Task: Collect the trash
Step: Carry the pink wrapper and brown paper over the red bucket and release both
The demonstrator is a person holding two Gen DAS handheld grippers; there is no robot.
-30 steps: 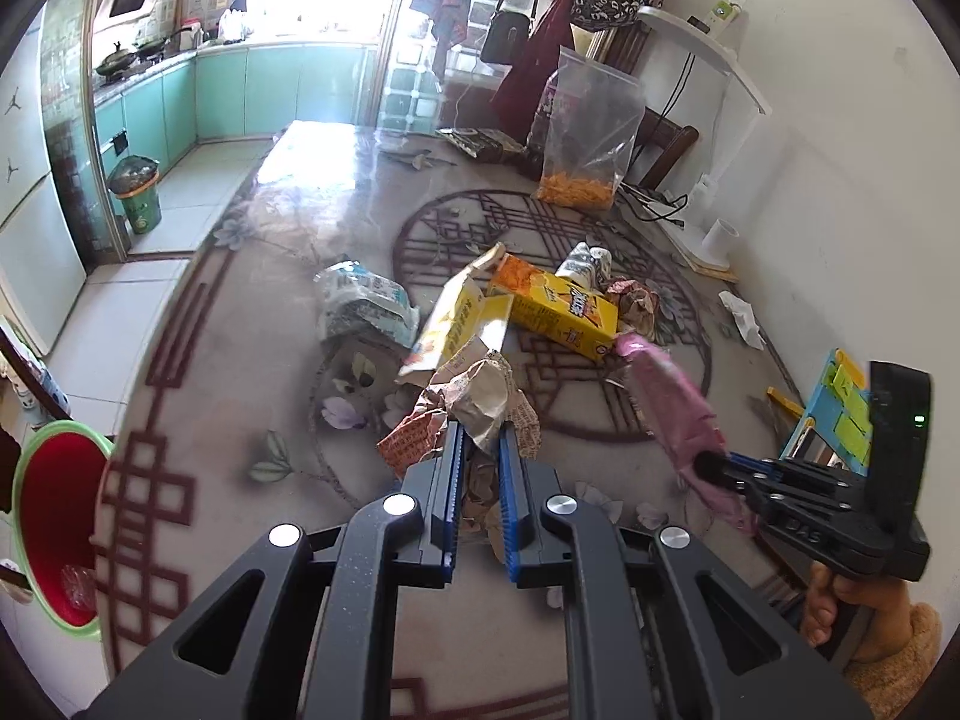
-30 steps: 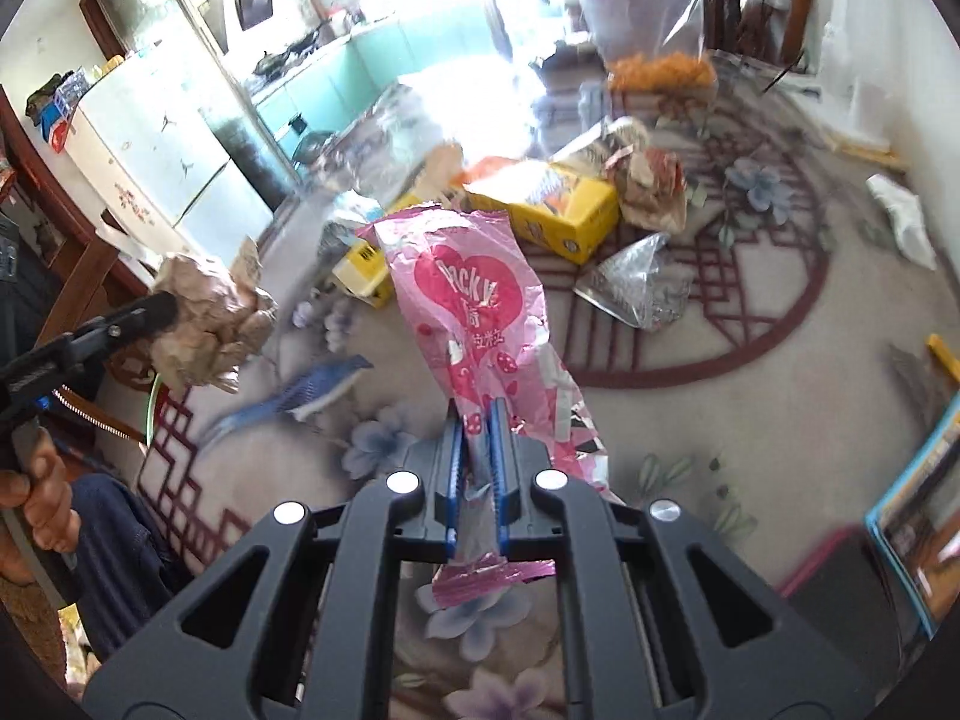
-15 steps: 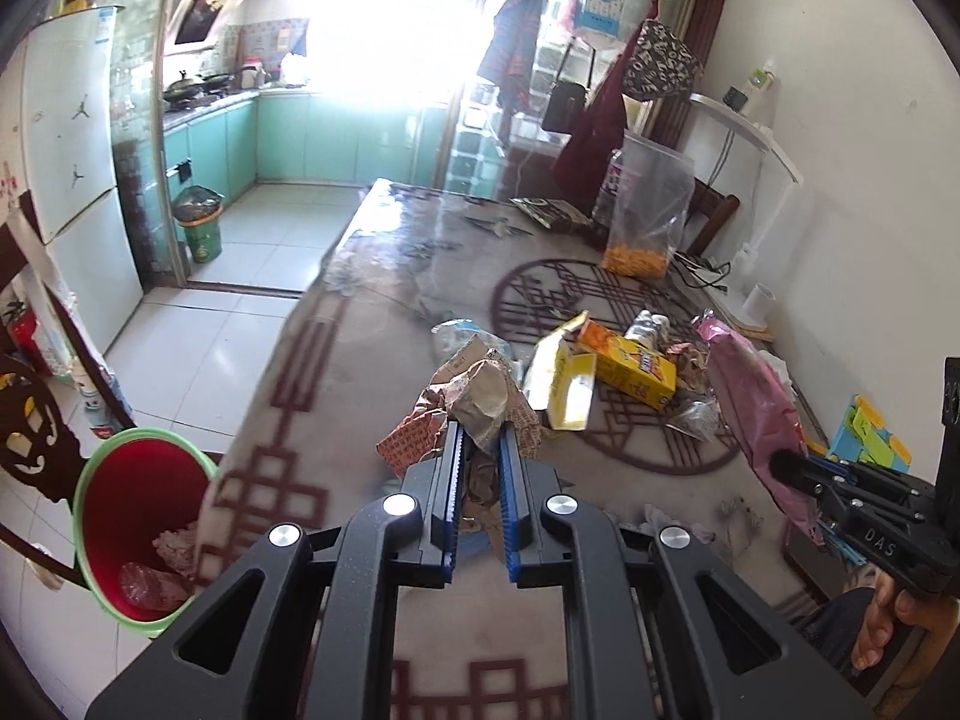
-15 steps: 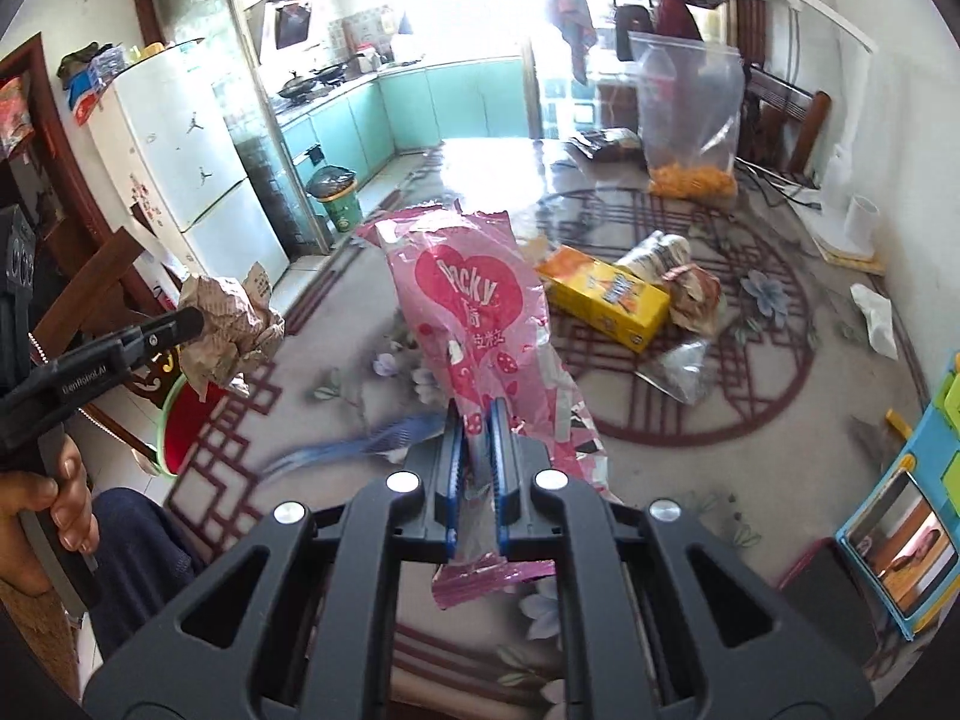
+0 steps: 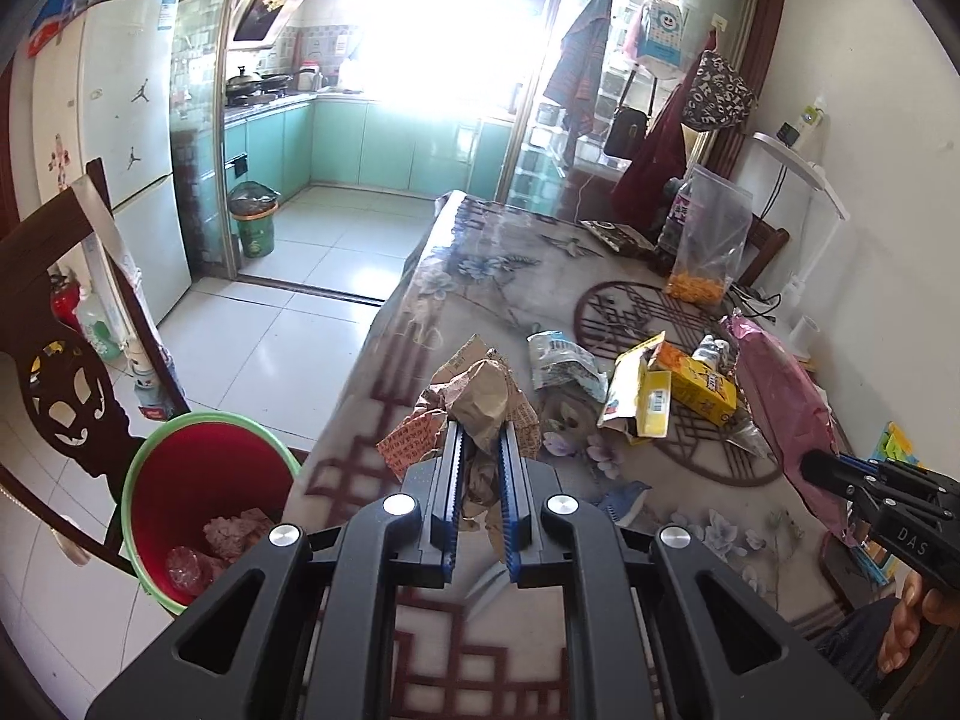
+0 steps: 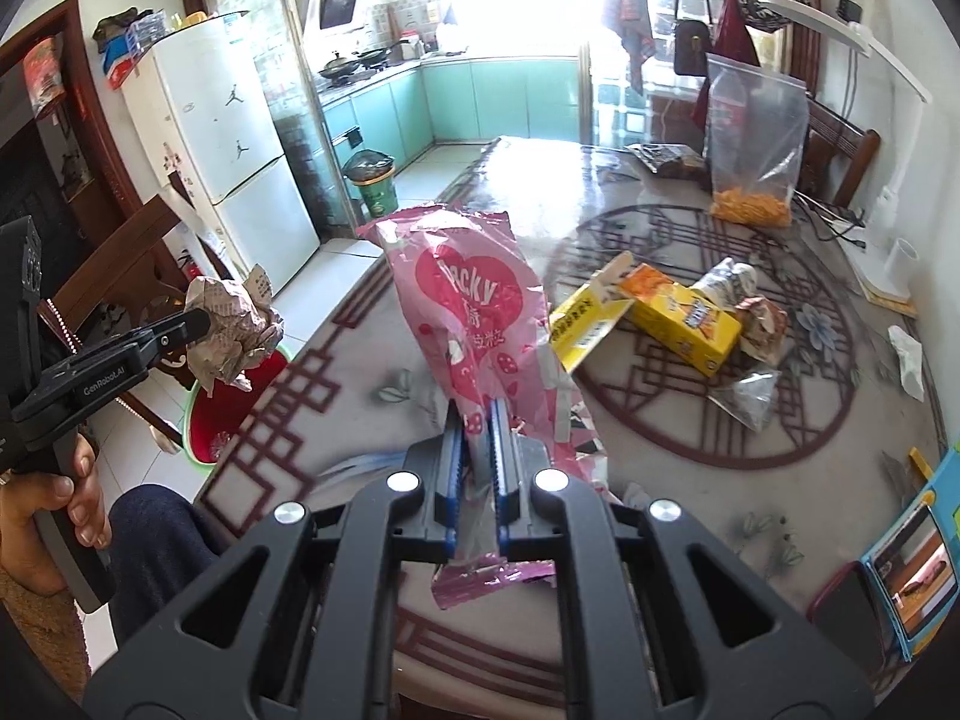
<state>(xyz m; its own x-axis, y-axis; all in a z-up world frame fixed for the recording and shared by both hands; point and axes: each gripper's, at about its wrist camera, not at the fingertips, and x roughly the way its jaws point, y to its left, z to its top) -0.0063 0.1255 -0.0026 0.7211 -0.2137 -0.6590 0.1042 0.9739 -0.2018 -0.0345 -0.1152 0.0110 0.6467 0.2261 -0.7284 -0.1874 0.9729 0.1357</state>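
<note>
My left gripper (image 5: 478,435) is shut on a crumpled brown paper wad (image 5: 480,402), held above the table's left edge; it also shows in the right wrist view (image 6: 231,330). My right gripper (image 6: 477,414) is shut on a pink Pocky wrapper (image 6: 468,300), held upright over the table; the wrapper shows in the left wrist view (image 5: 786,414). A red bin with a green rim (image 5: 198,480) stands on the floor left of the table, with some trash in it. More trash lies on the table: a yellow box (image 5: 696,384), a torn yellow carton (image 5: 642,396), a white-blue wrapper (image 5: 564,360).
A dark wooden chair (image 5: 54,360) stands beside the bin. A clear bag of orange snacks (image 6: 753,138) stands at the table's far side by a white lamp (image 6: 888,276). A phone (image 6: 912,576) lies at the right edge. A fridge (image 5: 114,180) and a green bin (image 5: 255,222) stand by the kitchen.
Both grippers have risen and pulled back from the trash pile, each keeping its catch. The left one has swung left, so the red bin now shows closer and larger.
</note>
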